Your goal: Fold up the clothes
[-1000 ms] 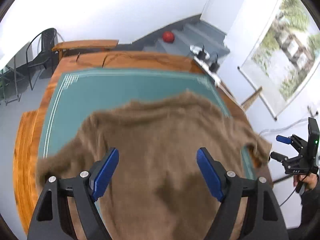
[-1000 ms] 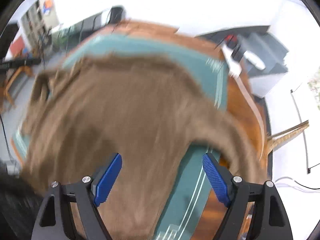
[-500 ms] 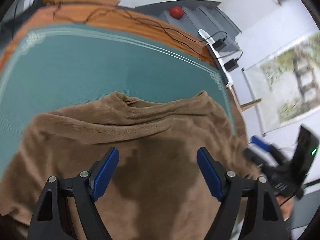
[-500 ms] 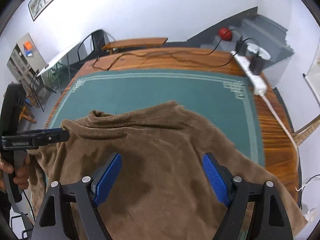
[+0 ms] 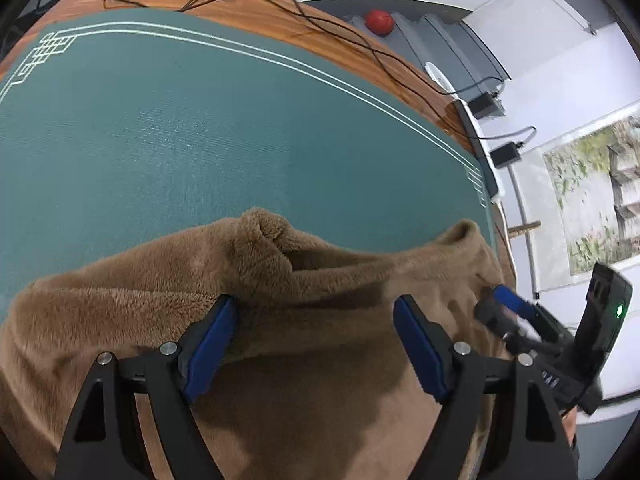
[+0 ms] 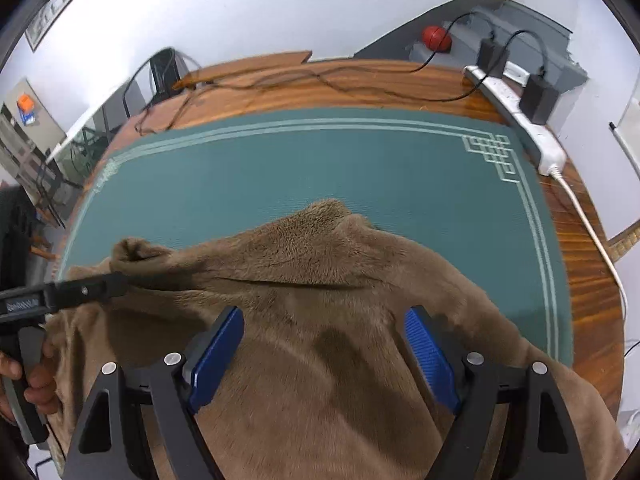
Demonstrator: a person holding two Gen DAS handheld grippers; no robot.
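A brown fleece garment lies on the near part of a green mat; it also shows in the right wrist view. Its far edge is bunched into two raised humps. My left gripper is open, just above the fabric near that far edge, its blue pads holding nothing. My right gripper is open too, low over the cloth. The right gripper also appears at the right of the left wrist view. The left gripper shows from the side in the right wrist view.
The mat lies on a wooden table. A white power strip with black adapters and cables lies along the table's far right edge. A red ball sits on grey steps behind. Chairs stand at the far left.
Both grippers have moved forward and down toward the garment's far edge. The right view swung from blurred to steady. The two grippers have come closer together.
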